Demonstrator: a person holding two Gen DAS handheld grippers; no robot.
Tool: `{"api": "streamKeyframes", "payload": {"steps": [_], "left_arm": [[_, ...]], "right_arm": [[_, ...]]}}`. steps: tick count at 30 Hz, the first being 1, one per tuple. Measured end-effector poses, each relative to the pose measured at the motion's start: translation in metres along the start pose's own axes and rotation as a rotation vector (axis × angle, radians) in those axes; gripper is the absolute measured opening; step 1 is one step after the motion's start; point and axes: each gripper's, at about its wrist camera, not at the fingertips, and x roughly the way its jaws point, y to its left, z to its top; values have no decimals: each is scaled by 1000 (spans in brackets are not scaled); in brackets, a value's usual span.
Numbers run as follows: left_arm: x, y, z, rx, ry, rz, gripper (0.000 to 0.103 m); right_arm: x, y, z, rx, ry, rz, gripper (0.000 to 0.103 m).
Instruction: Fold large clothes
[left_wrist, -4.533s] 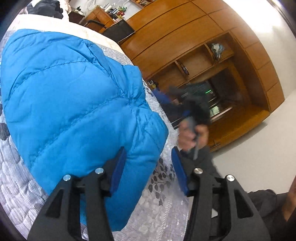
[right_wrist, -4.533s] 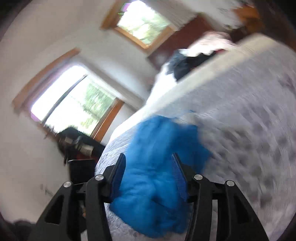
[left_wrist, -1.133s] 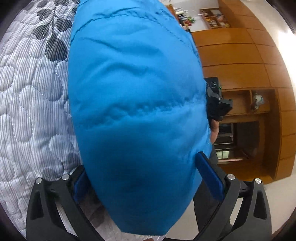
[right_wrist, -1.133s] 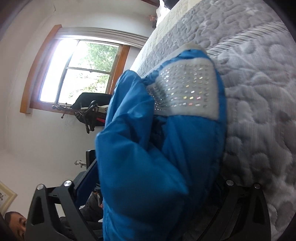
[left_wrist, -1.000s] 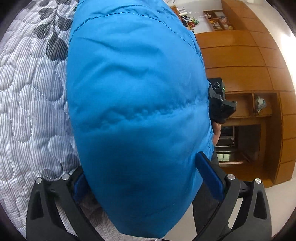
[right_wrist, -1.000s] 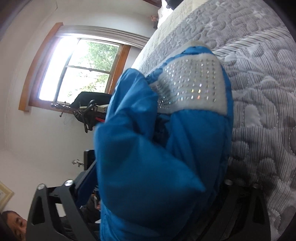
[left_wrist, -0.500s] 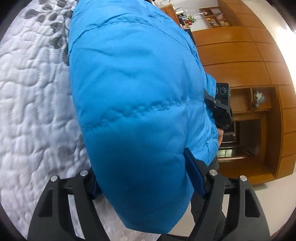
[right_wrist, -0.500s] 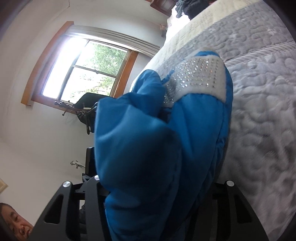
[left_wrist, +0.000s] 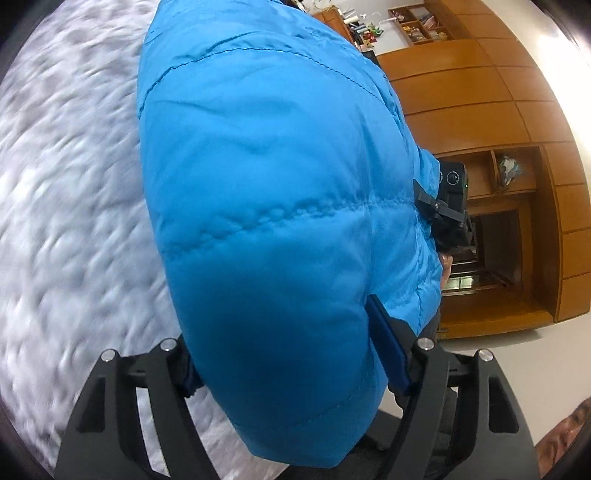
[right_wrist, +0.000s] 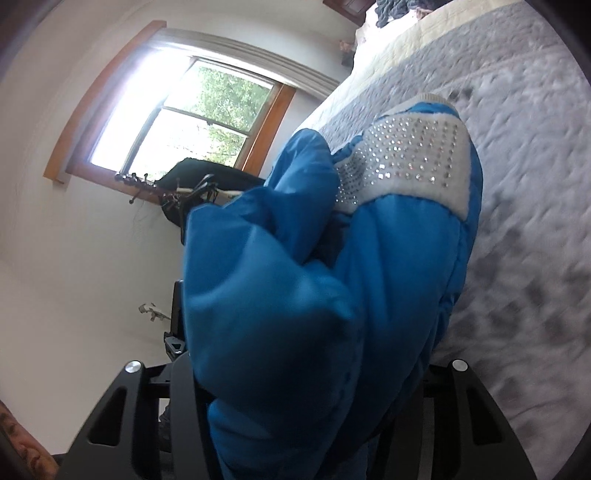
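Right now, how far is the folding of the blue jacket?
Done: blue jacket looks bundled into a thick stack. In hand: left gripper and right gripper each clamp it, partly above the quilted bed. Left: setting it down flat.

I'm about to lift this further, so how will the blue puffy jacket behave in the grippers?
The jacket looks floppy: it bulges and droops past the left gripper. Its puffy quilted panels suggest it is light for its bulk, and springy when squeezed. The smooth, shiny shell could slip, so the right gripper probably needs a thick fold. The sparkly white band may be stiffer.
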Motion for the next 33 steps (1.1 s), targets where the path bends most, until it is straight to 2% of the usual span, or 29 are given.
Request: {"api": "streamKeyframes", "payload": {"steps": [6,8,10,12,14,15,16,17,19,20,21,22,23,24,25,26,28,30,32,33], "left_arm": [[-5,41,-25,-14,28,-20,77],[-2,51,-27,-20,25,-45,81],[-7,52,-29,-12,8,-52,84],[-22,47,-36,22,-19,-1,86],[-44,39,-43,41,-75,87,86],[-67,29,-50,58,-163,145,88],[-83,19,-57,90,-226,170,88],[-100,3,-66,138,-279,162,88],[-114,-25,-80,232,-322,109,88],[-114,-39,-86,282,-321,80,88],[-111,-49,-94,334,-307,44,88],[-101,-61,-99,378,-276,-23,87],[-91,-64,-100,389,-244,-74,87],[-73,-65,-98,391,-192,-115,87],[-62,-60,-96,386,-164,-117,87],[-48,-54,-91,366,-139,-110,86],[-25,-28,-82,293,-88,-116,85],[-13,-14,-77,258,-67,-113,77],[-14,-22,-82,260,-64,-108,79],[-20,-27,-83,268,-57,-108,83]], "right_arm": [[35,-4,-36,25,26,-9,52],[40,-17,-43,55,14,-8,61],[37,-25,-47,66,2,-16,86],[24,-27,-50,73,-15,-48,94],[-5,-15,-55,43,-78,-83,93],[-23,-6,-58,22,-129,-120,92],[-38,5,-62,-8,-180,-164,88],[-55,23,-68,-69,-230,-212,84],[-63,42,-70,-100,-240,-235,68],[-62,47,-72,-108,-237,-253,64],[-57,55,-71,-123,-230,-282,59],[-49,60,-70,-142,-214,-339,50],[-46,60,-71,-153,-210,-364,44],[-41,59,-70,-166,-202,-380,32],[-36,54,-70,-170,-191,-402,24],[-30,49,-68,-171,-187,-431,21],[-17,30,-71,-151,-165,-489,9],[-6,12,-73,-140,-136,-534,6],[-6,11,-77,-162,-131,-565,6],[-10,18,-78,-177,-142,-580,6]]}}
